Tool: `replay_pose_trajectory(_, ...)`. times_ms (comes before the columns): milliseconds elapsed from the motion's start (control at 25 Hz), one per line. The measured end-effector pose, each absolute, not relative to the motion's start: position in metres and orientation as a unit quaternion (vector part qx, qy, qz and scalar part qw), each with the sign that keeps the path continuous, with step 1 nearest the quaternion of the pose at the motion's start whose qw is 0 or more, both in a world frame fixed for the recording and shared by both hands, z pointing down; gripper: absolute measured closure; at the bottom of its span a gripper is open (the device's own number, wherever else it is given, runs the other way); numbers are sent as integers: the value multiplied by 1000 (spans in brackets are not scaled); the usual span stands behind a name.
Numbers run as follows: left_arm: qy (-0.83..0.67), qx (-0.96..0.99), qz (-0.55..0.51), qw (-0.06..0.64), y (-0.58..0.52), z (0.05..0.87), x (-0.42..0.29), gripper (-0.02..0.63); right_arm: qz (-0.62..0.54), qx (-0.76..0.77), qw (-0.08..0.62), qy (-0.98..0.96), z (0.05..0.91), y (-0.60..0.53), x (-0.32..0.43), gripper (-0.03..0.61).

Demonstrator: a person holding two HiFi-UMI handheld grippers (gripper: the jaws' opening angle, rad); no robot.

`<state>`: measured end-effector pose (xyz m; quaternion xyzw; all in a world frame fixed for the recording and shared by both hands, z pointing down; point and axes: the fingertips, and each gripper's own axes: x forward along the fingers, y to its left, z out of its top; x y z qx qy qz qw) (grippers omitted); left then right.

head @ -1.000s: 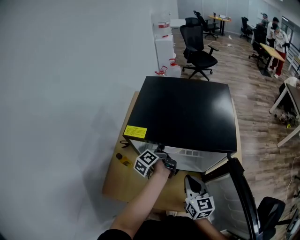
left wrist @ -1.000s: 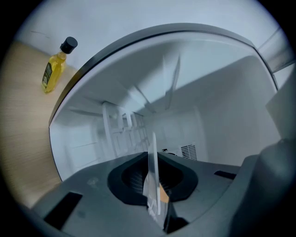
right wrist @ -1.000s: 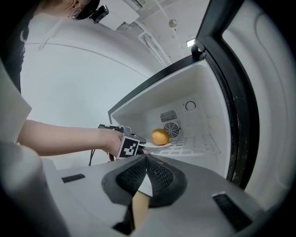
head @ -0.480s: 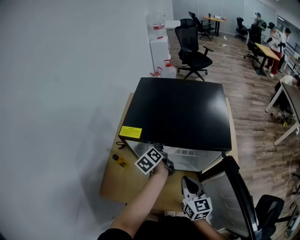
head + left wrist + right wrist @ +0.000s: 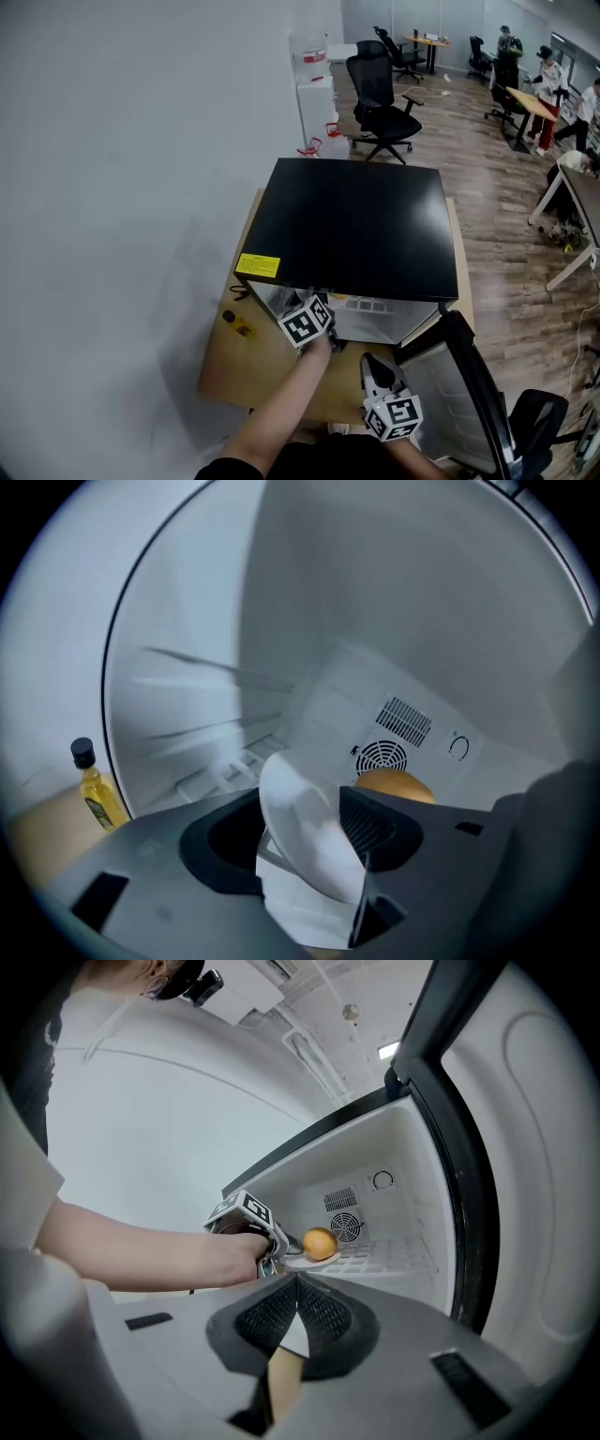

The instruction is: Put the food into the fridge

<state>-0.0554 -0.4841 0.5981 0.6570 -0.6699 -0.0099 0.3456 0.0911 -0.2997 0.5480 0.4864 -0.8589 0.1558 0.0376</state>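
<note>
A yellow label sits at the front left corner of the fridge's black top; its print is too small to read. On the white back wall inside, a striped, barcode-like sticker is fixed above a round fan grille, with a small dial mark to the right; none of it is legible. Each gripper carries a cube with black-and-white square markers.

The person's left forearm reaches forward from the bottom of the head view, hand wrapped around the left gripper, which pokes into the open fridge just under its top. Its jaws are opening, and the rim of a white plate stands between them, no longer pinched. The orange lies on that plate, which sits on the wire shelf in front of the fan grille.

The right gripper is held low and back over the wooden worktop, beside the swung-open door, pointing at the fridge. Its jaws are together with nothing in them.

A small bottle of yellow oil with a dark cap stands on the worktop left of the fridge.
</note>
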Motion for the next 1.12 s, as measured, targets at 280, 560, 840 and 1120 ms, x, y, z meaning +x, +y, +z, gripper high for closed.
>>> replay_pose_trajectory(280, -685, 654, 33, 318, -486, 601, -52, 386, 157, 490, 36, -857, 549, -297, 97, 518)
replay_pose_trajectory(560, -688, 667, 87, 272, -492, 599, -42, 386, 158, 496, 34, -853, 550, -298, 105, 518)
replay_pose_trajectory(840, -680, 671, 126, 266, -500, 598, -43, 370, 162, 498, 35, -851, 552, -299, 106, 518)
replay_pose_trajectory(1120, -660, 692, 150, 250, -502, 614, -34, 345, 162, 495, 35, -853, 552, -296, 106, 518)
